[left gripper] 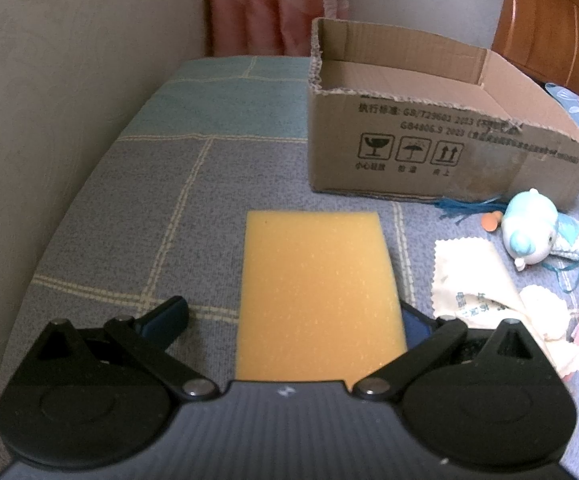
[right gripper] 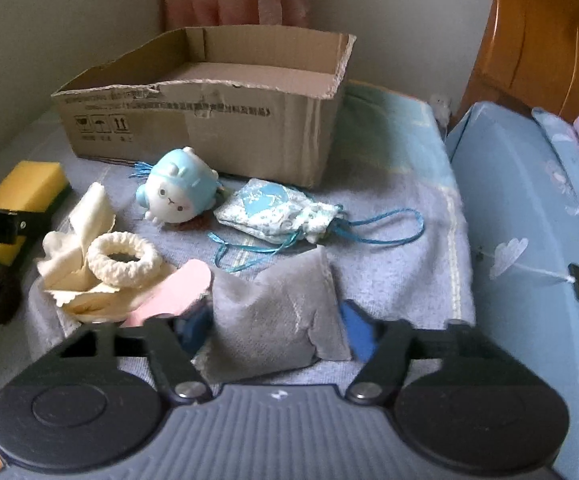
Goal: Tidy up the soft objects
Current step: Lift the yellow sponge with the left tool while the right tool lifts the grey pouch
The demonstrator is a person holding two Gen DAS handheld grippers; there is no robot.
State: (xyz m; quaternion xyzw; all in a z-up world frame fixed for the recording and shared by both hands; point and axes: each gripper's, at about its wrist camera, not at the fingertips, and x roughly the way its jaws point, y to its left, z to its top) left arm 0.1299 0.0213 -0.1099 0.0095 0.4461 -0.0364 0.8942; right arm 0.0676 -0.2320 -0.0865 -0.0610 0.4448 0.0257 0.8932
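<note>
1. The left gripper has its fingers spread wide around the yellow sponge; the right one seems to touch the sponge's edge, and the left finger stands clear of it.
2. The right gripper has its fingers closed against a grey pouch, which bulges between them.
3. The cardboard box stands open on the checked bed cover. It carries Chinese print, a partly readable code "GB4806.9", and three handling symbols: glass, umbrella, arrows.
4. Near the box lie a blue-and-white toy, a patterned drawstring pouch, a cream ring and a cream cloth with unreadable blue print.
</note>
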